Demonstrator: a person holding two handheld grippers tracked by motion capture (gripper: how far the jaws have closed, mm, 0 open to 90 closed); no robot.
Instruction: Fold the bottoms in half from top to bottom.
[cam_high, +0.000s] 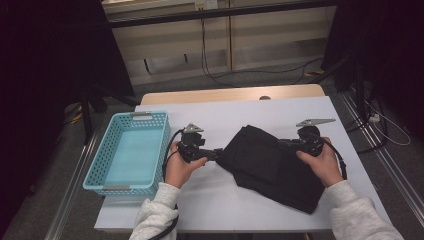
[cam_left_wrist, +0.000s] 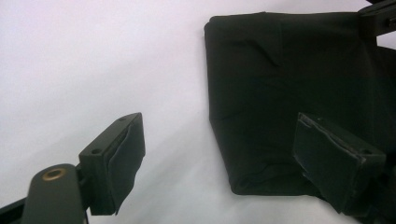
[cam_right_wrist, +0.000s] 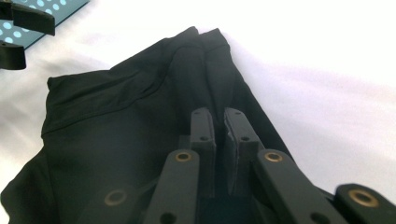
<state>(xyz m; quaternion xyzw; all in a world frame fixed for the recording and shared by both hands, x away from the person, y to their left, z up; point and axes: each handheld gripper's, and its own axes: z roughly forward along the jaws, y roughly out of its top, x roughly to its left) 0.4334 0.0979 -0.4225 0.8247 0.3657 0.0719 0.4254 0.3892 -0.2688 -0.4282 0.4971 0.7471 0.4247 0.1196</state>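
The person is wearing a pale grey, fleecy-looking top, its sleeves (cam_high: 150, 212) ending in ribbed cuffs at the wrists; the left gripper (cam_high: 212, 154) and the right gripper (cam_high: 285, 144) are showing as black metal linkages, each trailing a black cable. A grey three-cornered plate (cam_high: 315, 121) is sitting atop the right gripper; brass-coloured bushings are dotting the black links, and the jaw pads (cam_left_wrist: 127, 158) seem to be wearing dark, slightly frayed padding.

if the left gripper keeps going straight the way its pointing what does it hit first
Most likely the folded black cloth. The left gripper stands open, pointing at the cloth's near edge, one jaw already over the fabric. Whether it would slide over or around that edge is hard to judge.
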